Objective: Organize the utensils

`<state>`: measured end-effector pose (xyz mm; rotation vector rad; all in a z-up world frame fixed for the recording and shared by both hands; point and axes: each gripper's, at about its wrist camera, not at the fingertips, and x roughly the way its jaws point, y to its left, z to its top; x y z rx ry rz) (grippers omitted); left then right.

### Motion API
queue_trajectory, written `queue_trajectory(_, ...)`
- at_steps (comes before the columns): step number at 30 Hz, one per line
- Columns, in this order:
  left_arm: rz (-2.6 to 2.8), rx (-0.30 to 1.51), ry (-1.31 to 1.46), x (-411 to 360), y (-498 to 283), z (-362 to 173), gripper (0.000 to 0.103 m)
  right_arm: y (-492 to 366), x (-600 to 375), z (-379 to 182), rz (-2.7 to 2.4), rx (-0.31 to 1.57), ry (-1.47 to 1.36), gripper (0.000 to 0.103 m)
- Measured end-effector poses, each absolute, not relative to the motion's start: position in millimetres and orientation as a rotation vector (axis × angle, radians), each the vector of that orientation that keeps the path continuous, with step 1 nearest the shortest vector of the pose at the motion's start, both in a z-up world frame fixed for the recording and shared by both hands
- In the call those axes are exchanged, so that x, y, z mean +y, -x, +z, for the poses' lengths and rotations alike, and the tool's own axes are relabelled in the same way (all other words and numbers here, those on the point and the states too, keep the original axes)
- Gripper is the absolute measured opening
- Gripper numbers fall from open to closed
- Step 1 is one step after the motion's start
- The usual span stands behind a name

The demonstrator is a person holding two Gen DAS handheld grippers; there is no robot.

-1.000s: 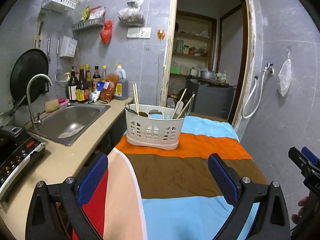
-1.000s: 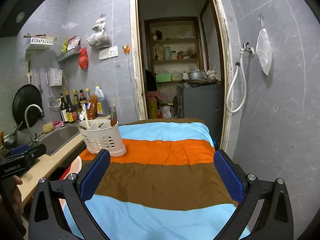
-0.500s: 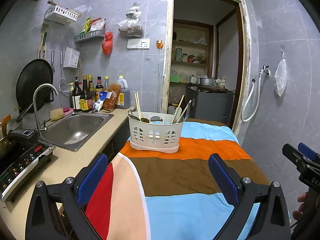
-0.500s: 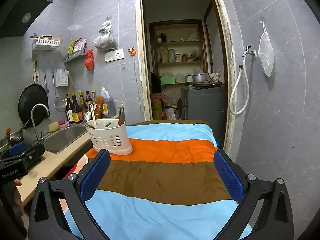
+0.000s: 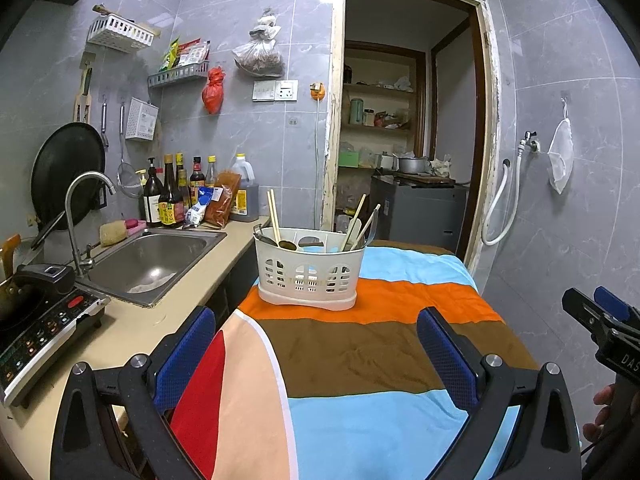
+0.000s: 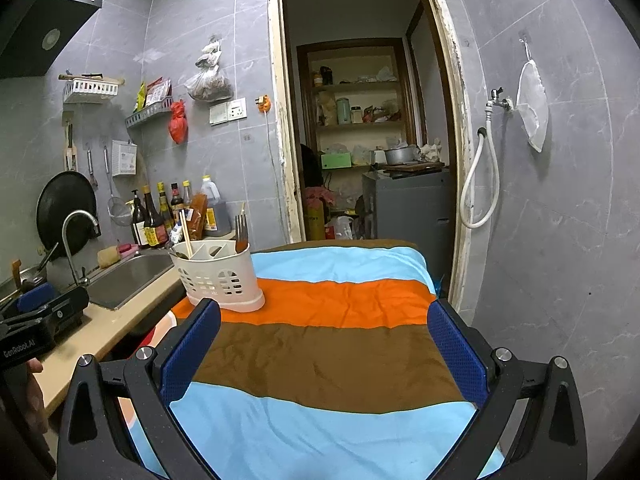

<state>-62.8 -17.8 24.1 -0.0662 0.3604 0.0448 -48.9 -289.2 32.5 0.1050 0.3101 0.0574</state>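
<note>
A white basket [image 5: 308, 274] with holes in its sides stands on the orange stripe of a striped cloth [image 5: 360, 344] that covers the table. Seen from the left wrist, the basket is at about 12 o'clock, straight ahead and well past the left gripper [image 5: 316, 356]. Seen from the right wrist, it is at about 10 o'clock from the right gripper [image 6: 324, 354], close to the tip of that gripper's left finger. The basket has walls inside that split it into parts. Two chopsticks [image 5: 274, 216] stick up in the part at 9 o'clock, next to a dark spoon [image 5: 289, 245]. More sticks and a pale spoon [image 5: 354, 229] lean in the part at 3 o'clock. A fork [image 6: 241, 234] stands up there too. Both grippers have their blue jaws wide apart and hold nothing, and they hang over the cloth. At 9 o'clock from the basket there is a metal sink [image 5: 148, 256] with a bent tap [image 5: 78, 220], and a row of bottles [image 5: 172, 196] stands by the wall behind it
</note>
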Motion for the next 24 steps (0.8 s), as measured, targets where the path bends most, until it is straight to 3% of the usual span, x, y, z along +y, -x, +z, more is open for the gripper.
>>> queue_trajectory(24,0.047,0.359,0.062,-18.7,63.3,24.6,0.102,46.1,-282.1,30.3,0.071,0.326,-0.107,0.102)
